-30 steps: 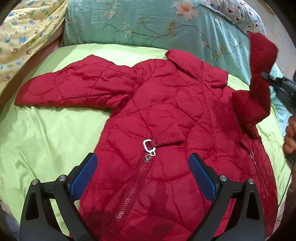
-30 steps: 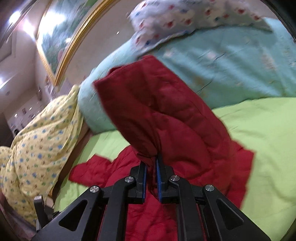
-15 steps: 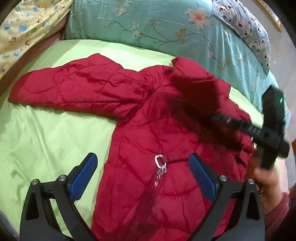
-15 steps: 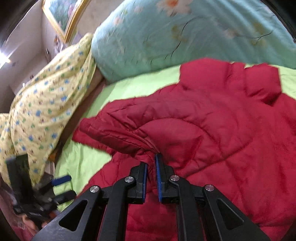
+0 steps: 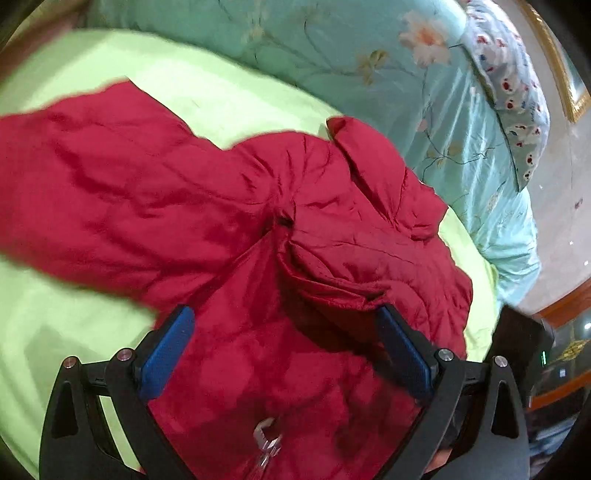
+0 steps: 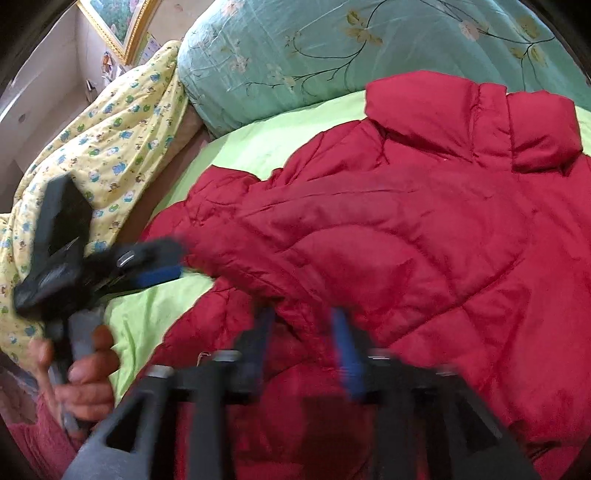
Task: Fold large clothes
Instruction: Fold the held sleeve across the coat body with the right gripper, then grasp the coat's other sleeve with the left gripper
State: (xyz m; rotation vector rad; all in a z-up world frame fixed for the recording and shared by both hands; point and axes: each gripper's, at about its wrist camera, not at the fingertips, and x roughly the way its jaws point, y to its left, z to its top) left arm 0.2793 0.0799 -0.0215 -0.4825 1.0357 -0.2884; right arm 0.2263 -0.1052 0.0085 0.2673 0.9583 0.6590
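A red quilted jacket [image 5: 229,229] lies front up on the green bed sheet [image 5: 59,325]; it also shows in the right wrist view [image 6: 406,236]. One sleeve [image 5: 351,273] is folded across the chest, the other sleeve [image 5: 85,192] stretches out left. My left gripper [image 5: 284,350] is open just above the jacket's front, near the zipper pull [image 5: 266,439]. My right gripper [image 6: 306,347] is open over the folded sleeve's end, blurred by motion. The left gripper also shows in the right wrist view [image 6: 147,266], beside the outstretched sleeve.
A teal floral quilt [image 5: 369,74] lies along the head of the bed. A yellow patterned blanket [image 6: 103,147] is piled at the left side. A white patterned pillow [image 5: 517,96] sits at the far right. A framed picture [image 6: 118,26] hangs on the wall.
My right gripper carried the sleeve down across the jacket's chest and opened, letting it go. My left gripper moved forward over the jacket.
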